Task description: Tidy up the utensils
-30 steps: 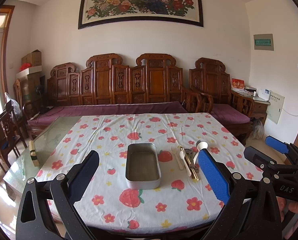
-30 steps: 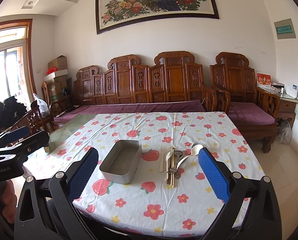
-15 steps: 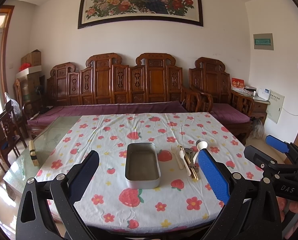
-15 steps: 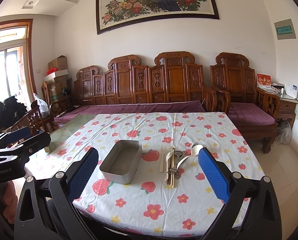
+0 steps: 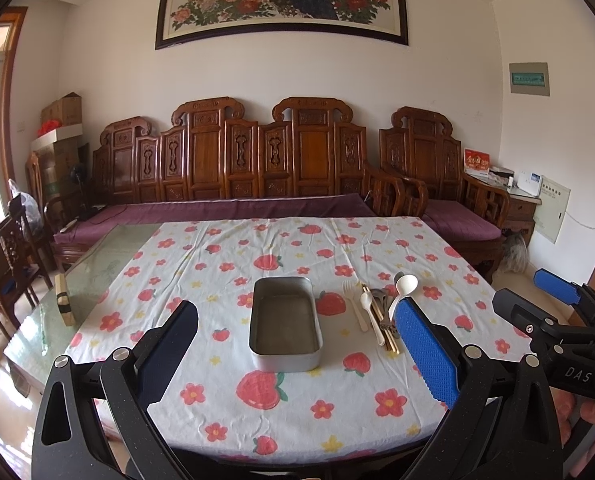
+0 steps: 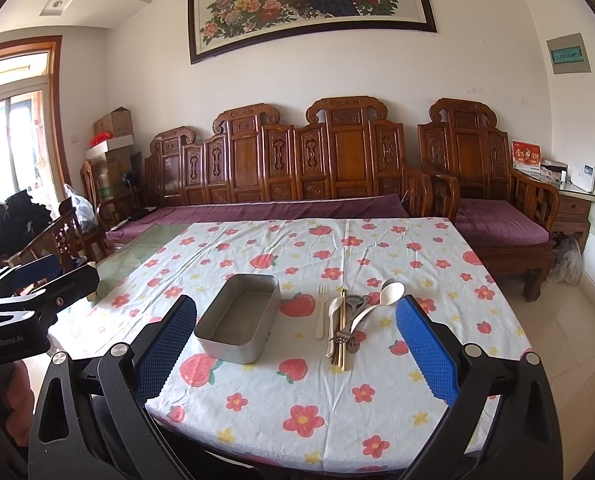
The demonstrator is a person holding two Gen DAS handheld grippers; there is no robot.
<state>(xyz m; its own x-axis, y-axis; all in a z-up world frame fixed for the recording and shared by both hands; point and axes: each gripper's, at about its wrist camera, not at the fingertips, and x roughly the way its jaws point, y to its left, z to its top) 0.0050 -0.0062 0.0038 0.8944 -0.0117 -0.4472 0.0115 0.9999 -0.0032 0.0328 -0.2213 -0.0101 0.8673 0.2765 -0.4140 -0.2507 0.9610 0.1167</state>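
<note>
An empty grey metal tin [image 5: 285,322] [image 6: 238,317] sits on the flowered tablecloth near the table's front. To its right lies a pile of utensils [image 5: 379,312] [image 6: 347,320]: a white fork [image 6: 320,314], white spoons, metal spoons, a metal fork and wooden chopsticks. My left gripper [image 5: 297,356] is open and empty, held back from the table's front edge. My right gripper [image 6: 297,352] is open and empty too, also short of the front edge. The right gripper shows at the right of the left wrist view [image 5: 553,312].
The table [image 5: 377,248] carries a cloth with strawberries and flowers; bare glass [image 5: 97,264] shows on its left side with a small wooden block [image 5: 63,300]. A carved wooden sofa [image 5: 257,168] stands behind. Chairs [image 5: 1,256] stand at the left.
</note>
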